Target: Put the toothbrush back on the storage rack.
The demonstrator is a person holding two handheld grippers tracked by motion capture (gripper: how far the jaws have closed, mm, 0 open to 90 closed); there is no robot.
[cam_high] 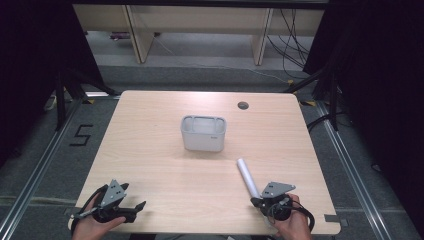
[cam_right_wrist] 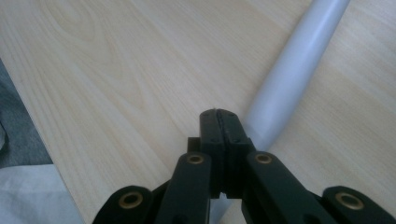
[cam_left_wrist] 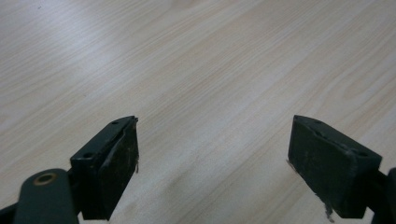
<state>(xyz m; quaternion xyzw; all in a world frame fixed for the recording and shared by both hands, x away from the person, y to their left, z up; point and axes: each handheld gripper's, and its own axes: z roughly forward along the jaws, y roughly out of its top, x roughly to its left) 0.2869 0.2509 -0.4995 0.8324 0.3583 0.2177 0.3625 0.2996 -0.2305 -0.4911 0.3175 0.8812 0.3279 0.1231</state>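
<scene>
We see the right gripper (cam_high: 258,201) at the near right edge of the light wooden table (cam_high: 150,150), jaws clenched pad to pad with nothing between them. In the right gripper view the closed tips sit just beside the near end of the pale grey plastic tube (cam_right_wrist: 292,79), on its left side; whether they touch it we cannot tell. In the high view the tube (cam_high: 248,176) lies flat on the table, running from near the right gripper diagonally up and left towards the grey rectangular plastic bin (cam_high: 203,133), with a gap between its far end and the bin. The bin stands upright near the table centre, open top up, well apart from both grippers. The left gripper (cam_high: 135,207) is at the near left corner, held low over the table, jaws released and spread wide; the left gripper view has bare wood grain between its two black pads (cam_left_wrist: 116,172). A hand holds each gripper from the near edge. A small round hole (cam_high: 243,105) sits near the far right of the tabletop.
</scene>
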